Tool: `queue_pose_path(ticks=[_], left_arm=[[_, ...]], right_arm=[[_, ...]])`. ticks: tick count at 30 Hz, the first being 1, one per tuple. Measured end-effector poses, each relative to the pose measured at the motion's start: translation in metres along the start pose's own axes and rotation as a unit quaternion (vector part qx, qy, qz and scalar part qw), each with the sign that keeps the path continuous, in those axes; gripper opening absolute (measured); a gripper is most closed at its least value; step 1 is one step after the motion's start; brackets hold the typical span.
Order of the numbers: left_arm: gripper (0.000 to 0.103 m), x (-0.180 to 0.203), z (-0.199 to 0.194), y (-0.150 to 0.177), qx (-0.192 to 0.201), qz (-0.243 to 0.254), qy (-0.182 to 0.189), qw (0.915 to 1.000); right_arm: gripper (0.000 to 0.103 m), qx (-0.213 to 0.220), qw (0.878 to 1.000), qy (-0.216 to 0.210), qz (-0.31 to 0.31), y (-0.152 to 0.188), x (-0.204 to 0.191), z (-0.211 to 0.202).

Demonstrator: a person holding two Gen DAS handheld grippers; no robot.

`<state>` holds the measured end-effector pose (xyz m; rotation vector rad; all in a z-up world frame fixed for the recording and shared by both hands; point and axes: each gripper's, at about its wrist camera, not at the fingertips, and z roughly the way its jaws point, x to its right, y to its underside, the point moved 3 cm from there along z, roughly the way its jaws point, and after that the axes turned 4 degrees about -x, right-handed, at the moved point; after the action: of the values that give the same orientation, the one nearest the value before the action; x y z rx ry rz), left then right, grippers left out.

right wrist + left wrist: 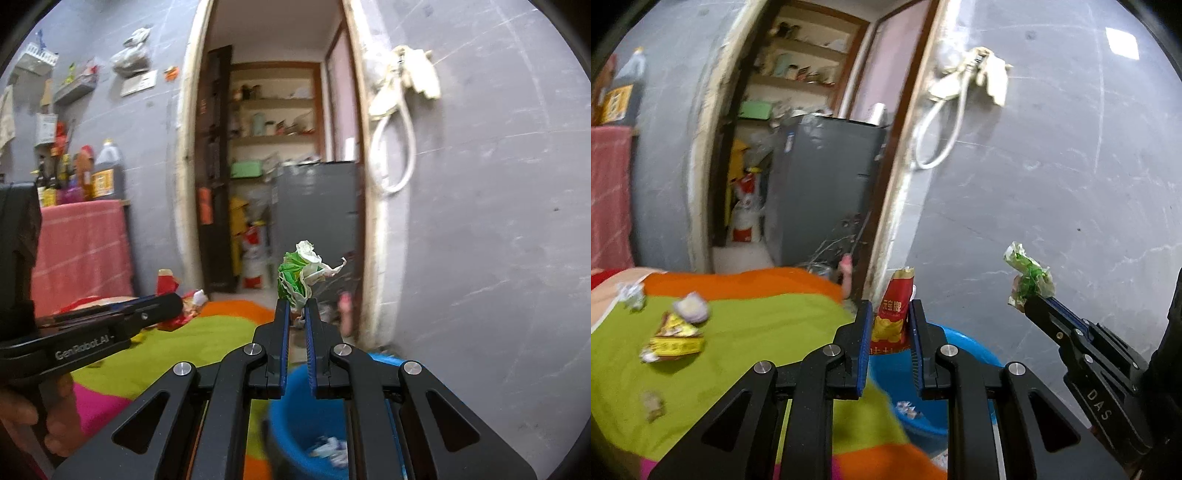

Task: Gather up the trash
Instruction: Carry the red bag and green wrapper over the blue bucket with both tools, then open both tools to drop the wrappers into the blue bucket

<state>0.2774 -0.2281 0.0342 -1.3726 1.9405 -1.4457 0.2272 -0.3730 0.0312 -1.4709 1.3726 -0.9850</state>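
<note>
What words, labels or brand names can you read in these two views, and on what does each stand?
"DAS": on the right gripper body.
"GenRobot.AI": on the left gripper body.
"元宝牌": on the red snack packet in the left gripper.
Yellow wrapper and oil bottle label: too blurred to read.

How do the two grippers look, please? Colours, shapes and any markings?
Both grippers, left and right, are black, with angular linkage arms, silver round pivot bolts and blue ribbed pads inside the fingers. White lettering is on their sides. No cables show.
</note>
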Motion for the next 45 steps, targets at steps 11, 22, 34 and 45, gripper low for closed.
queue_pose_path(ticks=[11, 22, 34, 45], left_arm=[[0.016, 0.051, 0.073, 0.005, -0.043, 0.020, 0.040, 0.9981], [0.017, 0.052, 0.112, 0.005, -0.080, 0.008, 0.035, 0.9961], [0.035, 0.041, 0.126, 0.012, -0.118, -0.012, 0.024, 0.9926], [0.082, 0.016, 0.096, 0.008, -0.078, -0.040, -0.018, 0.9960]], right_arm=[[0.006, -0.025, 0.998, 0.041, 0.031, 0.024, 0.063, 0.016], [0.007, -0.044, 0.997, 0.043, 0.055, 0.030, 0.084, 0.031], [0.018, -0.063, 0.994, 0.050, 0.078, 0.033, 0.093, 0.048], [0.057, -0.023, 0.993, 0.072, 0.093, 0.027, 0.098, 0.029]])
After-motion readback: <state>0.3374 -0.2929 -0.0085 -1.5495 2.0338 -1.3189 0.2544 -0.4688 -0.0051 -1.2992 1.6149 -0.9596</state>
